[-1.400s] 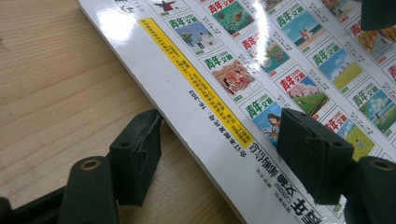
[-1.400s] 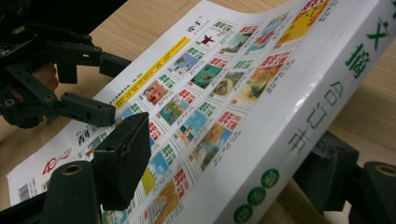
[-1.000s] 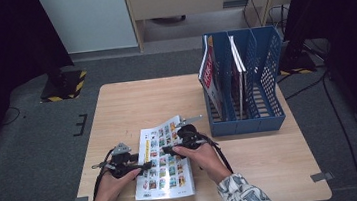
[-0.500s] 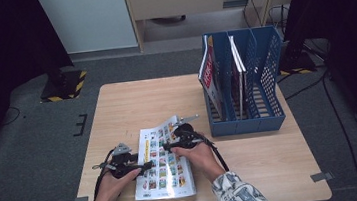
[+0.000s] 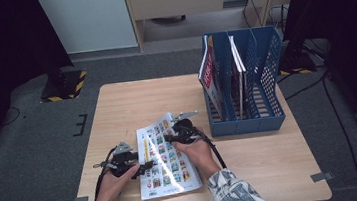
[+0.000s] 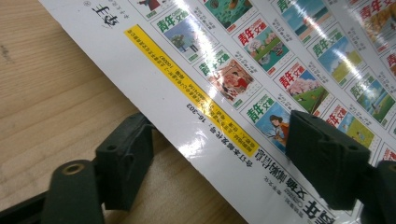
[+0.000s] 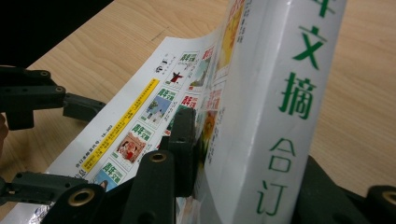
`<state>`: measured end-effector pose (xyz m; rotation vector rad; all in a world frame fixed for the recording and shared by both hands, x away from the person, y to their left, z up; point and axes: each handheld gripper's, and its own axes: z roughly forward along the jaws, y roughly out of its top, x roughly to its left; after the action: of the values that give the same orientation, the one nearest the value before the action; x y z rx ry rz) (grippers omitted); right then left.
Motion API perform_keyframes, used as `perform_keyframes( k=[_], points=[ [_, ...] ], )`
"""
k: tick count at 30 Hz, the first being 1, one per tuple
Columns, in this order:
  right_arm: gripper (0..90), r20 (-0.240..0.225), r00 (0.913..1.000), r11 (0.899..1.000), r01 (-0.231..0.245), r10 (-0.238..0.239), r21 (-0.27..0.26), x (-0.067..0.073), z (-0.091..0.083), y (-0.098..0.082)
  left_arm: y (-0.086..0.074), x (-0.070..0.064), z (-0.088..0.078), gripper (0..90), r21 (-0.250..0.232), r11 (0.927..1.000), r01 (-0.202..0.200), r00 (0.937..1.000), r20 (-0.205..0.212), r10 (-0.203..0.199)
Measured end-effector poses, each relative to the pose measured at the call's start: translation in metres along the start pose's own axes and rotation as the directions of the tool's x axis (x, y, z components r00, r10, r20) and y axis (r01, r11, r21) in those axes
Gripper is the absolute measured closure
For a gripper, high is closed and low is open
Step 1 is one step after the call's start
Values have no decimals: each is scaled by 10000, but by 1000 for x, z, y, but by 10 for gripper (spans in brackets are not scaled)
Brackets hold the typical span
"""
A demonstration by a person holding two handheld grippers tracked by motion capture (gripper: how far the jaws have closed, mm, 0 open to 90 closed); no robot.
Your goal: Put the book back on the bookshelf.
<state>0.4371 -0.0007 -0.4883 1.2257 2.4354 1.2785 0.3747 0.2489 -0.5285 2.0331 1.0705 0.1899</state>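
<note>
Two grippers are mine, one in each hand, and both are at the magazine (image 5: pixel 165 157) that lies near the front edge of the worktop (image 5: pixel 131 103), with its right edge lifted. From the high view my hands cover much of both grippers, so I cannot see the jaws well there. My right gripper (image 7: pixel 233 186) has its jaws pinching the thick spine edge of the magazine; they have just been closing, and the spine sits right between them. That spine fills the middle of the right gripper view and hides the worktop behind it. Big green Chinese letters run down it, but they are cut off at the top and bottom. My left gripper (image 6: pixel 210 163) has its jaws spread, and they have just been opening; one jaw is under the near edge of the cover and one is above it. There I can read "10-303" beside a yellow strip, plus lots of little cover pictures with green writing too small to read. Far off stands a blue file rack (image 5: pixel 246 98) holding other magazines (image 5: pixel 210 74).
</note>
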Motion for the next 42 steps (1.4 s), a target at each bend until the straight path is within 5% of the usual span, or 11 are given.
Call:
perform_keyframes(
  k=[10,16,25,30,33,38,42],
  points=[
    [701,417,9849,9828,1704,-1678,-712,10,-20,12,1,-3,4,84,-24,10000,95,9999,116,-94],
    [710,686,9671,9560,2529,-2451,-1490,17,-34,18,3,-7,8,101,-19,10000,-73,9992,390,73],
    [717,576,9536,9222,3004,-2954,-2436,25,-49,24,5,-14,13,171,-157,9998,76,9939,1103,-59],
    [722,452,9467,8991,3174,-3191,-3016,29,-56,28,5,-12,12,247,-283,9992,295,9893,1440,-252],
    [724,306,9441,8874,3194,-3283,-3325,32,-59,29,6,-9,10,365,-398,9980,495,9860,1611,-425],
    [728,115,9422,8792,3167,-3347,-3560,32,-60,28,10,3,2,570,-476,9913,1230,9749,1926,-1117],
    [731,24,9417,8761,3139,-3364,-3659,29,-61,27,12,3,-3,644,-438,9925,1143,9786,1772,-1049]
  ],
)
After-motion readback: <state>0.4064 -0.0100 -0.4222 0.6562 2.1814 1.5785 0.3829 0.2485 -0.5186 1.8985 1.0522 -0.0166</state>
